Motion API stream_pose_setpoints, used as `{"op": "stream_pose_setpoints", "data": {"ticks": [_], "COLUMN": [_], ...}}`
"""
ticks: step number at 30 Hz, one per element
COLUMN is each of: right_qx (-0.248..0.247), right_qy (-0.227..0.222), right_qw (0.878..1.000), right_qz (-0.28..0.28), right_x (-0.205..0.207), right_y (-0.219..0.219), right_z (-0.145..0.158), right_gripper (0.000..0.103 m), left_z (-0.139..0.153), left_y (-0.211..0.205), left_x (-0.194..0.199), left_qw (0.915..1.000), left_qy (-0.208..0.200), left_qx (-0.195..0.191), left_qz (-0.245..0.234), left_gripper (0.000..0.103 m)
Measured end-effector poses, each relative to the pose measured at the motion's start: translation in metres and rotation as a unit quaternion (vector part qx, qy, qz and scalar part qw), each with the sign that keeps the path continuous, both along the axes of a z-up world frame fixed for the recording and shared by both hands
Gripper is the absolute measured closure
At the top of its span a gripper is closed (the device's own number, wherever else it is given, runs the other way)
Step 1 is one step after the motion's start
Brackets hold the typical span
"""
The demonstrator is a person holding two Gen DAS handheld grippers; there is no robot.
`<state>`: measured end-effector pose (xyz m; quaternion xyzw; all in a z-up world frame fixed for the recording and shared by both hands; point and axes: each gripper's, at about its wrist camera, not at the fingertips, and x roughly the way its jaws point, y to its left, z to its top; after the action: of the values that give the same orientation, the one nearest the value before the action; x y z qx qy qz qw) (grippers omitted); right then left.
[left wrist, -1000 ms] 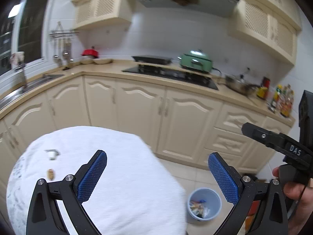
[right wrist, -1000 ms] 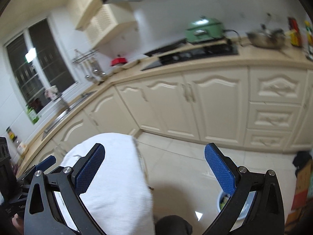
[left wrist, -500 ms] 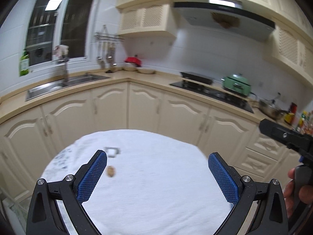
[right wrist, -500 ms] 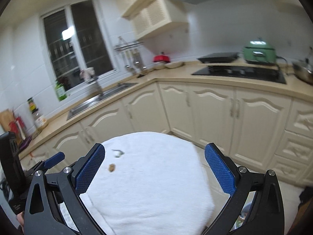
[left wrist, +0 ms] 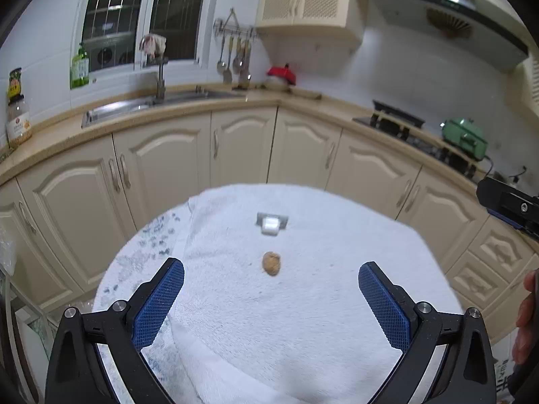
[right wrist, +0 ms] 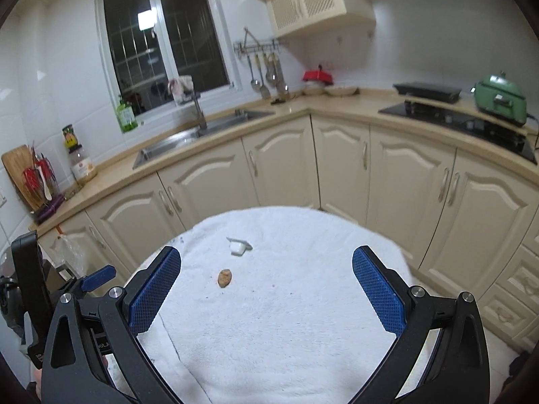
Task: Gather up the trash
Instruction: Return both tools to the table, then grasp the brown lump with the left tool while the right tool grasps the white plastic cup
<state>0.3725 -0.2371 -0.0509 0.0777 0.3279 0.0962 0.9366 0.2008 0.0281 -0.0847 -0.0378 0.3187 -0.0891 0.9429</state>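
Hovering above a round table draped in a white fluffy towel [left wrist: 303, 320]: left two-finger gripper with blue textured pads [left wrist: 271, 294], jaws spread wide, nothing between them. Likewise spread and empty, the right gripper with matching blue pads [right wrist: 266, 284], over the same towel [right wrist: 286, 320]. Lying on the cloth ahead of both tools, a small brown nut-like scrap [left wrist: 271, 263] [right wrist: 224, 277], and just beyond it, apart, a small white crumpled wrapper with a grey flap [left wrist: 271, 225] [right wrist: 238, 246]. Behind the table, cream kitchen cabinets [left wrist: 235, 148], a steel sink [right wrist: 198, 134] under a dark window, and a green cooking pot [right wrist: 500, 97] by the black hob.
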Motion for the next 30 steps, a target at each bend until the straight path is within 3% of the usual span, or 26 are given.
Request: {"op": "stream_pose_setpoints", "data": {"ticks": [8,13,16,18,19,23,30], "right_qx": [0.015,0.026,0.03,0.03,0.031,0.034,0.023], "right_qy": [0.071,0.104,0.119,0.129,0.132,0.138,0.144], "right_qw": [0.997,0.994,0.992,0.991,0.991,0.99,0.989], "right_qz": [-0.007,-0.002,-0.001,0.0,0.001,0.008,0.027], "right_x": [0.062,0.093,0.106,0.112,0.115,0.125,0.136], "right_y": [-0.009,-0.012,-0.013,-0.013,-0.011,-0.004,0.024], "right_z": [-0.056,-0.084,-0.096,-0.104,-0.107,-0.114,-0.123], "right_gripper": [0.0,0.0,0.0,0.0,0.0,0.0,0.0], "left_z": [-0.034,-0.058,-0.075,-0.087,-0.09,-0.092,-0.09], "left_y": [-0.031,-0.051,-0.06,-0.065,-0.068,-0.07,-0.056], "left_x": [0.103,0.162,0.192,0.207,0.213,0.232,0.24], "left_qw": [0.9967,0.9925,0.9894,0.987,0.9877,0.9891,0.9912], "left_qy": [0.077,0.117,0.141,0.156,0.149,0.14,0.126], "left_qx": [0.028,0.037,0.036,0.032,0.042,0.028,0.0], "left_qz": [0.002,-0.003,-0.01,-0.019,-0.02,-0.037,-0.039], "left_gripper": [0.001,0.01,0.026,0.049,0.049,0.079,0.084]}}
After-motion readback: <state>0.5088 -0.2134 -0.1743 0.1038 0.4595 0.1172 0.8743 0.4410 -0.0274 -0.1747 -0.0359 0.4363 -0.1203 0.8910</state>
